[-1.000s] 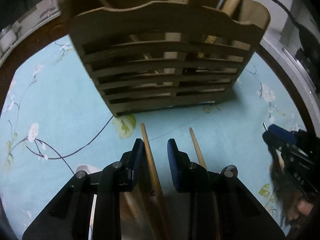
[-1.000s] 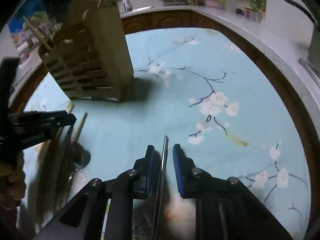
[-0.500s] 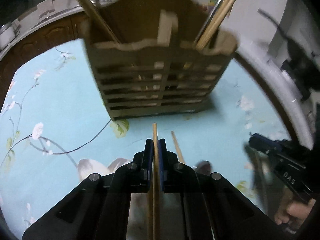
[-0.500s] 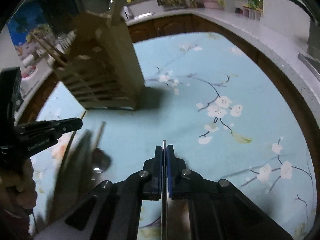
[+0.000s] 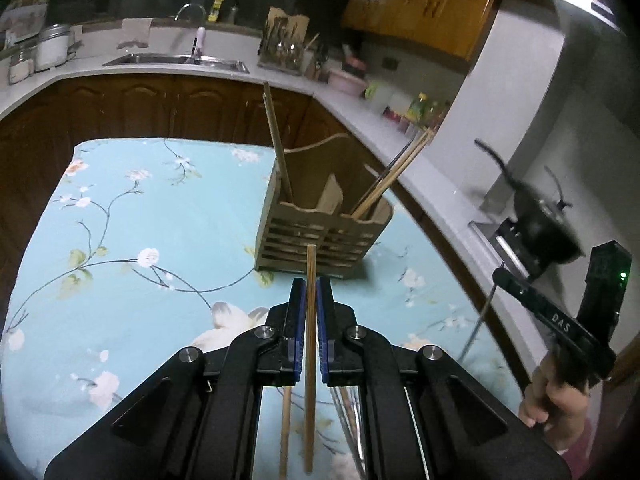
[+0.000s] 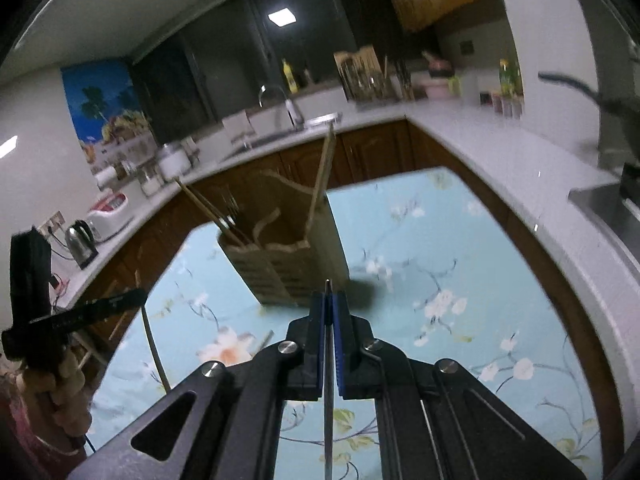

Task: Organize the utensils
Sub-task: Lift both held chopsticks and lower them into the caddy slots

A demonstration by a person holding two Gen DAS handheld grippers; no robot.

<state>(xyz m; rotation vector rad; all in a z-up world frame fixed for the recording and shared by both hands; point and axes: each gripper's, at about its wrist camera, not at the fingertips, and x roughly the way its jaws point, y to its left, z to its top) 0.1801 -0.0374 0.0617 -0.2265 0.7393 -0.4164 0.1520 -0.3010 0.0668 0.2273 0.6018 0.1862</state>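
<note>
The wooden caddy (image 5: 320, 236) stands toward the far right part of the table (image 5: 132, 240), and it is the one tall obstacle on the cloth. Sticks (image 5: 276, 140) lean out of its left compartment, and more chopsticks (image 5: 396, 172) lean out of its right one, so both slant across the air above the openings. The cloth from the caddy to the table's left edge lies bare. At the right edge, the counter (image 5: 440, 168) runs close alongside, leaving a narrow strip there.

Both tools clamped, lifted off table: left (image 5: 307, 292) wooden chopstick (image 5: 309, 360), right (image 6: 329, 304) metal utensil (image 6: 328, 400).
</note>
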